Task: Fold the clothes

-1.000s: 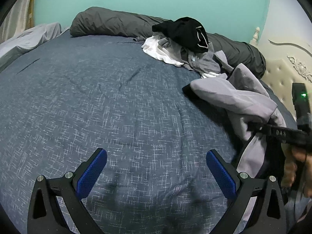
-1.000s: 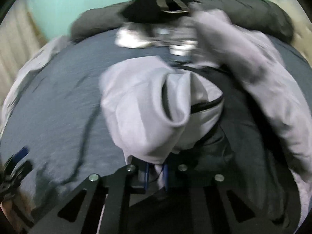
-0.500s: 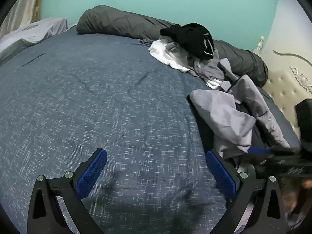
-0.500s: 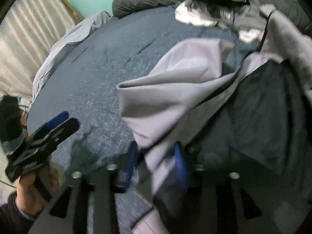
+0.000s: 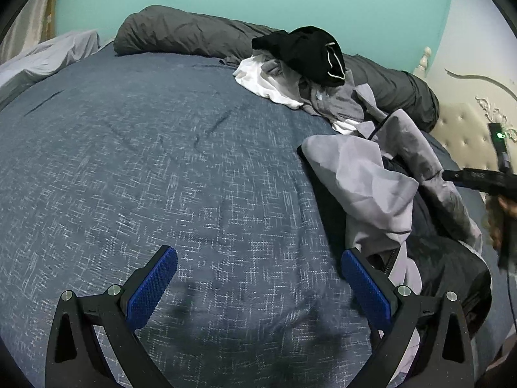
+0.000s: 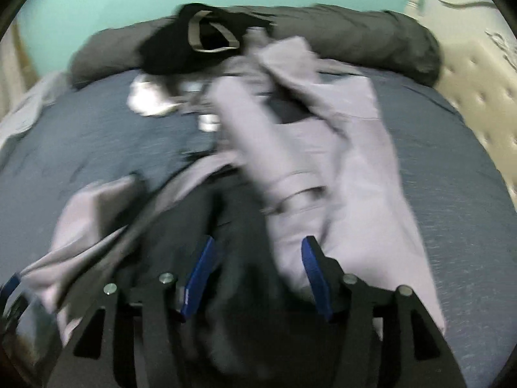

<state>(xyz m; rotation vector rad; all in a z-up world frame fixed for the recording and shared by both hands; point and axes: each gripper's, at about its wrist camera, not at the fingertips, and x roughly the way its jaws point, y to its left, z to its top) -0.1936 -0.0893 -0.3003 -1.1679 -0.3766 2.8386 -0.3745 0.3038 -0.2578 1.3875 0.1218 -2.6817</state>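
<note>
Sensibly, the right claw (image 6: 257, 271) was opening, nothing pinched, over the grey jacket (image 5: 365, 187) crumpled on the bed (image 5: 161, 161); left claw (image 5: 258, 286) spread, empty. Next grip should take an edge, spreading it flat.

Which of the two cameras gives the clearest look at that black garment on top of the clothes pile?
The left wrist view: the black garment is sharp there, its pale trim plain. In the right wrist view it is motion-blurred, though still recognisable on the pile.
</note>
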